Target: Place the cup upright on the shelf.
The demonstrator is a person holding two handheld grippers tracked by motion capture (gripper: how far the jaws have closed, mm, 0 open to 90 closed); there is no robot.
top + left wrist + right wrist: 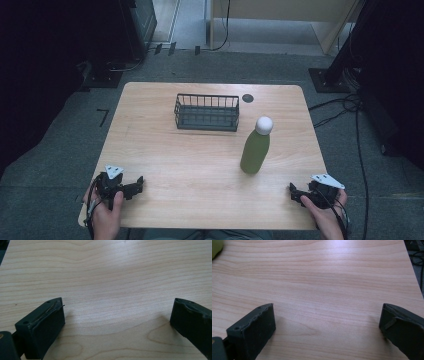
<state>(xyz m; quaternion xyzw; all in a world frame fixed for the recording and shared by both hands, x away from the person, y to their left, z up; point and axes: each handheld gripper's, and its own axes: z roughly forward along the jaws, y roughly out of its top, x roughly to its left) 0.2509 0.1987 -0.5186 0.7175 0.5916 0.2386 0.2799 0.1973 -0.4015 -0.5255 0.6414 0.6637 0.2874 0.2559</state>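
1. The green bottle (255, 150) with its white cap (264, 125) stands upright on the bench (200, 200), right of centre. It is the thing nearest your right tool and nothing touches it. Its green edge also shows at the top left corner of the right gripper view (215, 248).
2. Just beyond the bottle, to its left in the high view, sits the black wire basket (206, 112). It looks empty; bottle and basket stand near each other but apart.
3. A small dark round spot (248, 98) lies on the bench behind the basket's right end. What it is cannot be made out.
4. Progress, as a judgement: nothing has been picked up or placed yet. The reach, the grasp and any move of the bottle, likely toward the basket, are all left to do.
5. Your right tool (300, 192) rests at the near right corner of the bench, well apart from the bottle. Its jaws stand wide apart, with only bare wood between them; it holds nothing.
6. Your left tool (134, 186) rests at the near left corner, far from both things. Its jaws are likewise spread wide over bare wood, grasping nothing.
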